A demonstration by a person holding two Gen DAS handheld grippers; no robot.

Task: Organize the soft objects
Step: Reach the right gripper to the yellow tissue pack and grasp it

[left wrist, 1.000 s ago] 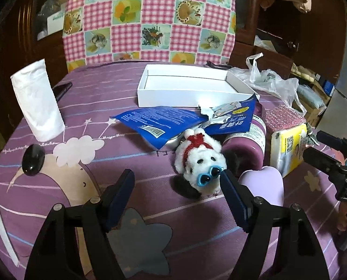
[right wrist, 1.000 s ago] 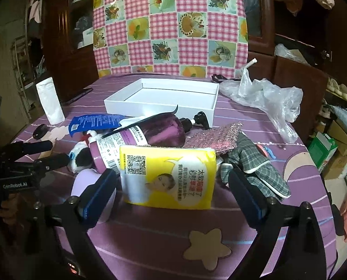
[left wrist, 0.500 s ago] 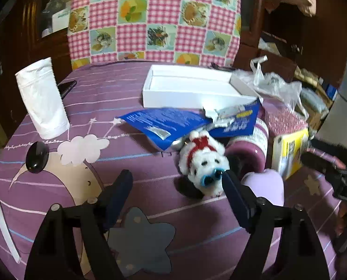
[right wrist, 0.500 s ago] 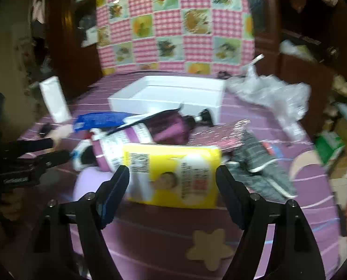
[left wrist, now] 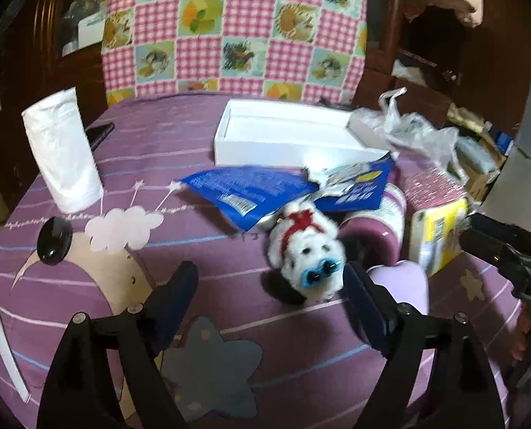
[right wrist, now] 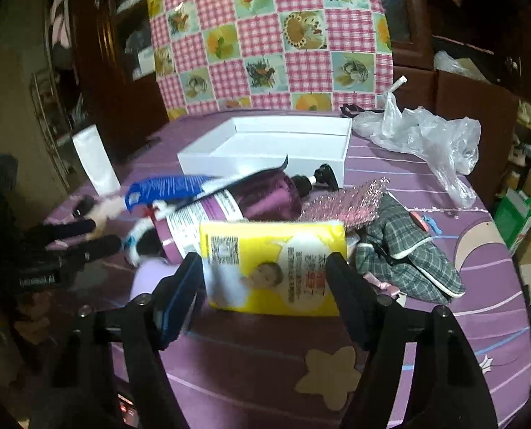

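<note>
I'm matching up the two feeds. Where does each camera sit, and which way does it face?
Left wrist: on the left gripper, angled down over its fingers at the plush dog; right gripper at the edge.
Right wrist: on the right gripper, facing the yellow tissue pack between its fingers.
Shared: white box, purple bottle.

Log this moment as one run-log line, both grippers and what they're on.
left gripper: open, jaws opening, short of plush dog | right gripper: jaws closing on yellow tissue pack | white box: empty
</note>
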